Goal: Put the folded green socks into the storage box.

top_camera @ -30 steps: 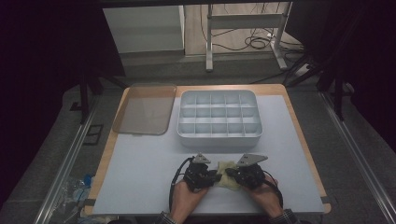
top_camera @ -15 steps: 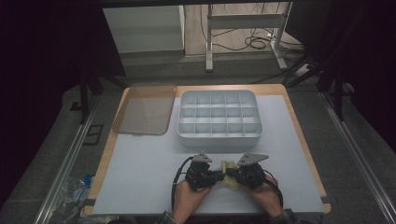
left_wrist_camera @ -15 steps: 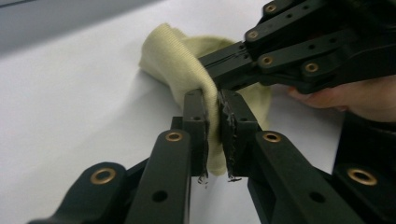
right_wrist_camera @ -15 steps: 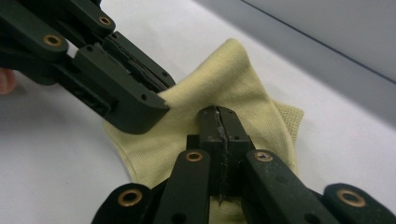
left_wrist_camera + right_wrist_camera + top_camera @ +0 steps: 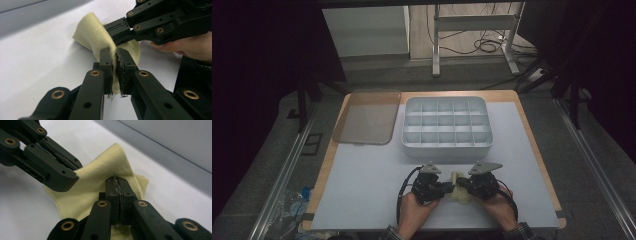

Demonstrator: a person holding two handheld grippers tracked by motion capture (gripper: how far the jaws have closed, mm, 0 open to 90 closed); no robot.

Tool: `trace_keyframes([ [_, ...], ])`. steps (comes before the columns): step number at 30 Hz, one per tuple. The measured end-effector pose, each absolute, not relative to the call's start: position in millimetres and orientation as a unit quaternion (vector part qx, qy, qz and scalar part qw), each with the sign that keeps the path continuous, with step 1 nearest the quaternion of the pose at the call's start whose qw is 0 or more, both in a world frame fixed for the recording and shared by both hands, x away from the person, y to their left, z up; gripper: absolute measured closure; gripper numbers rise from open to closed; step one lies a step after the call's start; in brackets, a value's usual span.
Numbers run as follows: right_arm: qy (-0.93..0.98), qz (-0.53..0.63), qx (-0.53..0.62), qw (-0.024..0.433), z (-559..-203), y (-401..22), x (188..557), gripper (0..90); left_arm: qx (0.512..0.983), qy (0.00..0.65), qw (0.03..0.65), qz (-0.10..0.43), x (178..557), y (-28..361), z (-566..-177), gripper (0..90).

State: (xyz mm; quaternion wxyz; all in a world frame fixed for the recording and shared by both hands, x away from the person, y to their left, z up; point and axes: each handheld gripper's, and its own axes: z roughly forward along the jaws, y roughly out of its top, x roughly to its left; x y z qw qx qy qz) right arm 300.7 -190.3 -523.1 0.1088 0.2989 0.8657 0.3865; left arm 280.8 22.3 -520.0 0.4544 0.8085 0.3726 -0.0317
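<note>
**High view: yellow cloth pinched between both grippers**

High view shows a pale yellow cloth [image 5: 459, 185] on the white table surface [image 5: 367, 175], near the front edge, bunched up between the two hands. The left gripper [image 5: 114, 56] has just been closing, and its pads now clamp a raised fold of the cloth. The right gripper [image 5: 119, 185] is closed tight on another fold close by. Behind them stands a grey compartment tray [image 5: 446, 127], and to its left lies a clear lid [image 5: 364, 117].
</note>
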Motion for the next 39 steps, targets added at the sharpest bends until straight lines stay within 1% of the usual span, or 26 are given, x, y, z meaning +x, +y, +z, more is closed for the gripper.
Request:
trace_keyframes([
  [3, 0.867, 0.384, 0.296, 0.114, -526, -189, 300, 89.4, 0.809, 0.372, 0.454, -0.031, 281, 21, -520, 83.8],
  [6, 0.867, 0.385, 0.299, 0.105, -525, -190, 302, 89.1, 0.811, 0.37, 0.453, -0.031, 281, 20, -519, 83.5],
  [7, 0.866, 0.386, 0.3, 0.105, -523, -190, 302, 88.0, 0.811, 0.369, 0.453, -0.031, 281, 20, -518, 83.3],
  [9, 0.863, 0.391, 0.302, 0.107, -519, -193, 302, 81.1, 0.812, 0.37, 0.45, -0.029, 281, 19, -517, 83.1],
  [10, 0.861, 0.393, 0.304, 0.111, -515, -195, 301, 79.8, 0.813, 0.369, 0.449, -0.029, 281, 19, -517, 83.0],
  [15, 0.856, 0.393, 0.311, 0.13, -502, -208, 300, 75.8, 0.815, 0.367, 0.448, -0.027, 281, 17, -516, 82.2],
  [20, 0.855, 0.385, 0.319, 0.136, -501, -219, 298, 74.1, 0.816, 0.364, 0.447, -0.027, 281, 14, -515, 81.5],
  [24, 0.851, 0.385, 0.332, 0.13, -507, -227, 297, 75.1, 0.817, 0.361, 0.448, -0.03, 281, 12, -513, 80.0],
  [28, 0.851, 0.385, 0.336, 0.119, -514, -229, 298, 80.4, 0.818, 0.356, 0.452, -0.034, 280, 9, -511, 78.3],
  [31, 0.851, 0.387, 0.336, 0.115, -517, -229, 299, 82.7, 0.82, 0.35, 0.451, -0.037, 280, 5, -510, 77.0],
  [39, 0.848, 0.391, 0.339, 0.11, -518, -230, 301, 83.7, 0.823, 0.337, 0.453, -0.052, 279, -8, -511, 73.6],
])
